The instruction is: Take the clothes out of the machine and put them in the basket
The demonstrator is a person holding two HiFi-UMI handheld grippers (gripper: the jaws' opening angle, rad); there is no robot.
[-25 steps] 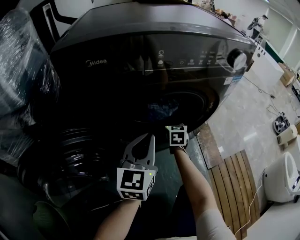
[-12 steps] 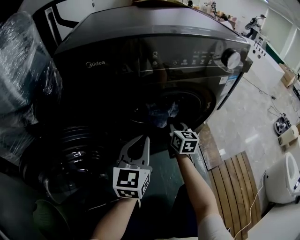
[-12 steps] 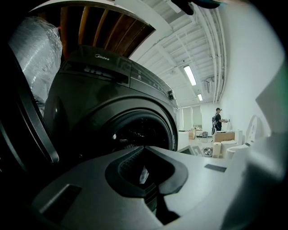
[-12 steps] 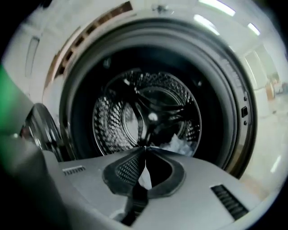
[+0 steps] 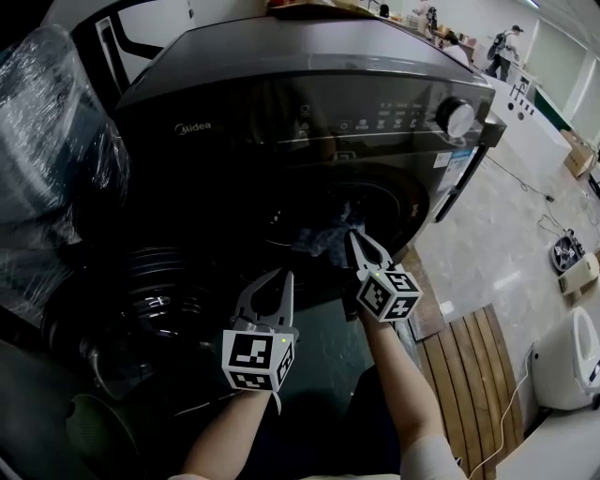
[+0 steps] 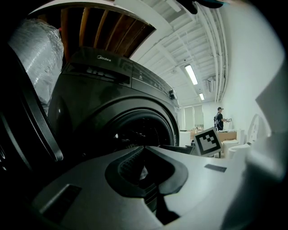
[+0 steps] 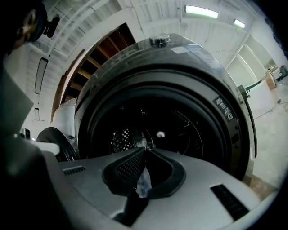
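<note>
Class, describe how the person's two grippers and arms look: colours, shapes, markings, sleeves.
The left gripper and right gripper both have pale grey jaws tapering to a point, lined with dark ribbed pads. Each carries a white cube bearing black square markers. Forearms are bare; no cables show.

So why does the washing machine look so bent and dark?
Head view: the wide lens bows the washing machine; its open drum in deep shadow. Right gripper view: strip lights glare above, drum dim. Left gripper view: corners go black.
</note>
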